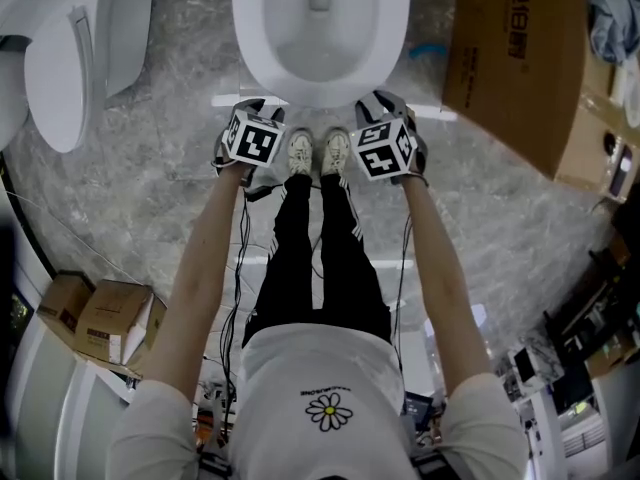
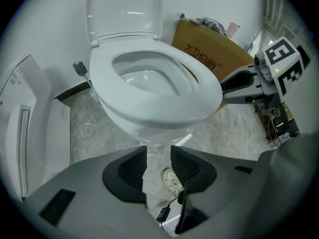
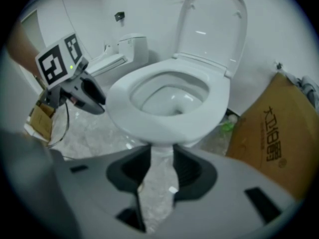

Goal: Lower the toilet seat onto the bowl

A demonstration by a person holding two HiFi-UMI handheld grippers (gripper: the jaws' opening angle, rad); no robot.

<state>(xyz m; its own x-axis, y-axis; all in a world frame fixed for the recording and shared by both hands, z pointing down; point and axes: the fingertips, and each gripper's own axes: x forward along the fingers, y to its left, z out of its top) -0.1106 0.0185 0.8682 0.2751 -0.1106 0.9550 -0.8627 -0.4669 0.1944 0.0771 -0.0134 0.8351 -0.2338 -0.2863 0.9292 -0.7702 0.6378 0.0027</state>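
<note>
The white toilet seat (image 2: pixel 149 106) lies flat on the bowl, and its lid (image 2: pixel 124 9) stands upright against the wall. From above, the seat ring (image 1: pixel 252 38) surrounds the open bowl. My left gripper (image 2: pixel 158 156) hovers low in front of the bowl's front edge, open, with only floor between its pads. My right gripper (image 3: pixel 162 156) is held the same way, open and with nothing in it. The seat (image 3: pixel 219 101) and the raised lid (image 3: pixel 214 24) fill the right gripper view. In the head view the left gripper (image 1: pixel 247 108) and the right gripper (image 1: pixel 385 103) flank the bowl's front, apart from it.
A large cardboard box (image 1: pixel 520 58) leans right of the toilet. A second toilet (image 1: pixel 60 68) stands at the left. Small cartons (image 1: pixel 100 318) sit at the lower left. The person's shoes (image 1: pixel 318 153) are between the grippers, and cables hang from both.
</note>
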